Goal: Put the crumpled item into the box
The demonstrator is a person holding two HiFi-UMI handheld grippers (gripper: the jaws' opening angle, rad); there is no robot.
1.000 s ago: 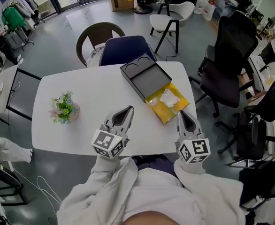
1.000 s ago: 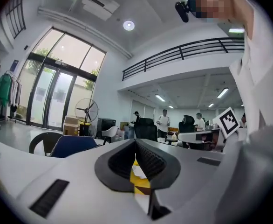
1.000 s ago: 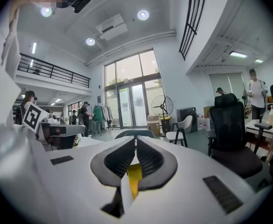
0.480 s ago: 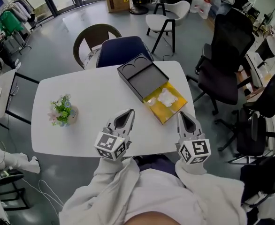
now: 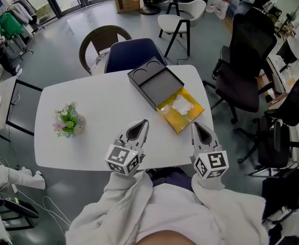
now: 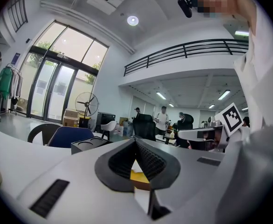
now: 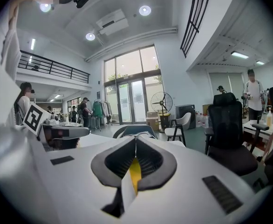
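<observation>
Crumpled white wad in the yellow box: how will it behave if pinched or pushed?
The crumpled white wad looks like paper or thin film: probably light, squashing under a pinch. Its creased, irregular shape should not roll. Lying loose in the yellow box, it would likely slide if pushed.

The black tray [image 5: 155,83] hides the yellow box [image 5: 186,120] at its ten-o'clock end; the crumpled item [image 5: 181,106] looks too small to identify.

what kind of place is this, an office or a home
Most likely an open-plan office or shared workspace: black swivel office chairs stand beside the white table, a railed mezzanine runs overhead, and tall glass doors line the far wall.
</observation>
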